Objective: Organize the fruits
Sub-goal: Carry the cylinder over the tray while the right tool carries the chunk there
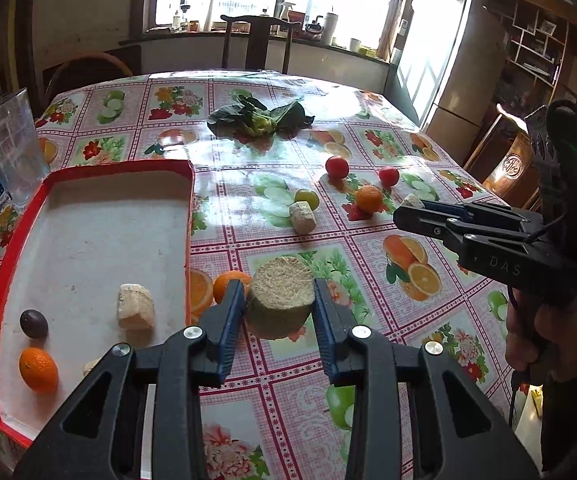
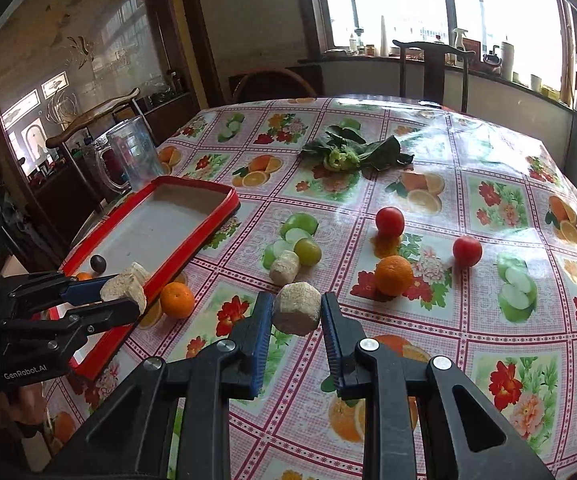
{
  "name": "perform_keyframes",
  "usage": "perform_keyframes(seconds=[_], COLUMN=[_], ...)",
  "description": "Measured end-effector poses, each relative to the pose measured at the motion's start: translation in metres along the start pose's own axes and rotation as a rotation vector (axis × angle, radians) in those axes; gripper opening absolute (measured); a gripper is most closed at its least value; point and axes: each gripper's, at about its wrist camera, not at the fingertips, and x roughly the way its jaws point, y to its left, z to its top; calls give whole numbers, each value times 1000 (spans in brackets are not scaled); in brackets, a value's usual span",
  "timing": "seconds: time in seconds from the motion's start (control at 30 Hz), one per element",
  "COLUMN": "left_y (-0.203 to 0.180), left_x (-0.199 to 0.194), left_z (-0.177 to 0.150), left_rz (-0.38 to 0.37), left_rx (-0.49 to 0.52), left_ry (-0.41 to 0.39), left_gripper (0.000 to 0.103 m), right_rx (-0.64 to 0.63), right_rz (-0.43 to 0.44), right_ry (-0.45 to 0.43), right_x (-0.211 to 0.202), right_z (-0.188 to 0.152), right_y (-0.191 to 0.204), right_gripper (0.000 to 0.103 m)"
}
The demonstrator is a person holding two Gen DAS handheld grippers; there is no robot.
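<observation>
My left gripper (image 1: 279, 300) is shut on a pale cut fruit chunk (image 1: 280, 300) and holds it just right of the red tray (image 1: 88, 168); it also shows in the right wrist view (image 2: 124, 300). My right gripper (image 2: 296, 314) is shut on another pale chunk (image 2: 297, 308) above the table's middle. In the tray lie a pale chunk (image 1: 136, 307), a dark plum (image 1: 33, 323) and an orange (image 1: 38, 370). Loose on the cloth are an orange by the tray (image 2: 177, 300), another orange (image 2: 394, 275), two tomatoes (image 2: 390, 221) (image 2: 467, 251), a green fruit (image 2: 307, 251) and a pale chunk (image 2: 285, 267).
A clear plastic jug (image 2: 132, 152) stands behind the tray. A bunch of leafy greens (image 2: 352, 152) lies at the far middle of the table. Chairs (image 2: 432, 68) stand around the table's far and left sides.
</observation>
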Motion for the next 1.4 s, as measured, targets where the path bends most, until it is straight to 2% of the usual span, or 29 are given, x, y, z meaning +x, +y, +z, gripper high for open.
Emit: perform_keyframes(seconds=[0.93,1.4], left_y=[98,154], left_x=[-44,-41], left_z=[-3,3], left_rz=[118,178], left_rx=[-133,-204], left_ry=[-66,-63], left_gripper=[32,32], right_rx=[-116,-145], right_rz=[141,199], right_ry=[25,68], right_x=[40,82], right_z=[31,45], right_y=[95,130], right_gripper=[25,25])
